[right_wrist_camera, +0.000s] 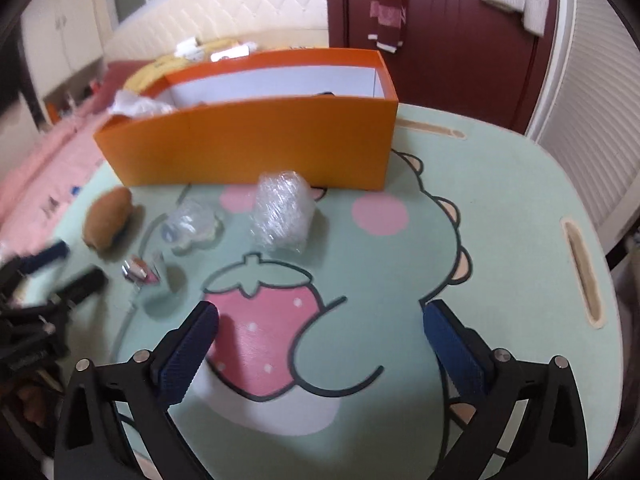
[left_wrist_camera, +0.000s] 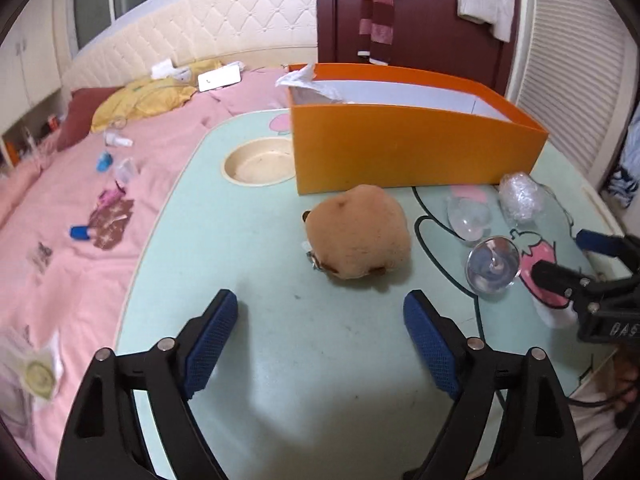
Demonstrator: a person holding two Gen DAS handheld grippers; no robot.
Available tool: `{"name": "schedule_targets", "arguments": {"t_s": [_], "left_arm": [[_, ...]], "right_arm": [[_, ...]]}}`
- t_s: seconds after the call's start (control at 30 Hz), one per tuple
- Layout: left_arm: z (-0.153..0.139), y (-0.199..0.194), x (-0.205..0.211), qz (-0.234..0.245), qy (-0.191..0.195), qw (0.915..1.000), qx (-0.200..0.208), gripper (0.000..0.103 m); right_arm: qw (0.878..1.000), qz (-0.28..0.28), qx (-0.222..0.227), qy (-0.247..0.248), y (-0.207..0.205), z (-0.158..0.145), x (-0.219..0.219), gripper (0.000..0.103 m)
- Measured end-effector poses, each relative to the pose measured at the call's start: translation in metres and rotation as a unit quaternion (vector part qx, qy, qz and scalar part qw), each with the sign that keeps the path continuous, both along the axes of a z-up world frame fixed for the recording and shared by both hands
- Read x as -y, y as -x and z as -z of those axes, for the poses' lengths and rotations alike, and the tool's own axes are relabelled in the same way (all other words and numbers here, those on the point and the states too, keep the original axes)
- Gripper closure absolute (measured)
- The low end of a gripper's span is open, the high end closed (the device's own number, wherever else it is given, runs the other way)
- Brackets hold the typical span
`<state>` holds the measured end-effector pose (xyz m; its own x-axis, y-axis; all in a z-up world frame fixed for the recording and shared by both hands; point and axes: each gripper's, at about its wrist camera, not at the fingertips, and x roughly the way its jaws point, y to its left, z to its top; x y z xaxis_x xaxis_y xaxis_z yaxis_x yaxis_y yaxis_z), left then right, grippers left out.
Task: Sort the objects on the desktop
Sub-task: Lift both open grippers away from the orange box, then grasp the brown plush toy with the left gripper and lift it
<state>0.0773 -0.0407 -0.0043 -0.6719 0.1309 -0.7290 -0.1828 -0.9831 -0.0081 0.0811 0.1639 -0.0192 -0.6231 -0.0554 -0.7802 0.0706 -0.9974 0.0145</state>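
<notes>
Plush toy (left_wrist_camera: pixel 358 236) beside the orange box (left_wrist_camera: pixel 412 148), mid-table (left_wrist_camera: pixel 240 240).
Round, tan, fuzzy; left gripper (left_wrist_camera: pixel 320 320) and right gripper (right_wrist_camera: pixel 320 328) hover with jaws apart, holding nothing.

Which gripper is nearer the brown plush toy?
Left. The left gripper sits open just short of the brown plush toy; the right gripper is off to its right.

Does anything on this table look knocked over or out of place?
Yes. The wine glass lies on its side on the table, right of the plush toy. Crumpled paper sticks out over the orange box's corner.
</notes>
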Motion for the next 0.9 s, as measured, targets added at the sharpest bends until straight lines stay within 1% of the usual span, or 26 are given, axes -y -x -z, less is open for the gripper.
{"name": "schedule_targets", "arguments": {"t_s": [0.03,0.1,0.33,0.57,0.67,0.73,0.83,0.9], "left_arm": [[0.000,-0.001,0.000,-0.003,0.001,1.0000,-0.003,0.013],[0.001,-0.004,0.001,-0.008,0.003,0.9999,-0.009,0.011],[0.004,-0.003,0.004,-0.010,0.002,0.9999,-0.012,0.011],[0.006,0.001,0.001,-0.012,0.003,0.9999,-0.007,0.011],[0.002,0.007,0.000,-0.011,0.002,0.9999,0.012,0.011],[-0.002,0.010,0.000,-0.010,-0.008,0.9998,0.017,0.011],[-0.014,0.017,-0.002,-0.011,-0.016,0.9998,0.001,0.011],[-0.018,0.024,-0.006,-0.008,-0.008,0.9999,-0.006,0.011]], "right_arm": [[1.000,-0.001,-0.003,-0.003,-0.001,0.001,0.000,0.000],[1.000,-0.001,-0.002,-0.004,0.000,0.000,-0.001,0.000],[1.000,0.001,-0.006,-0.005,-0.004,0.001,0.000,0.000],[1.000,-0.001,-0.007,-0.005,-0.004,0.003,-0.001,0.000],[1.000,-0.001,-0.007,-0.005,-0.003,0.001,0.000,0.000],[1.000,-0.001,-0.007,-0.005,-0.002,0.000,0.000,0.000],[1.000,-0.002,-0.008,-0.004,-0.003,0.000,0.000,0.000],[1.000,-0.002,-0.008,-0.004,-0.003,-0.001,-0.001,0.000]]}}
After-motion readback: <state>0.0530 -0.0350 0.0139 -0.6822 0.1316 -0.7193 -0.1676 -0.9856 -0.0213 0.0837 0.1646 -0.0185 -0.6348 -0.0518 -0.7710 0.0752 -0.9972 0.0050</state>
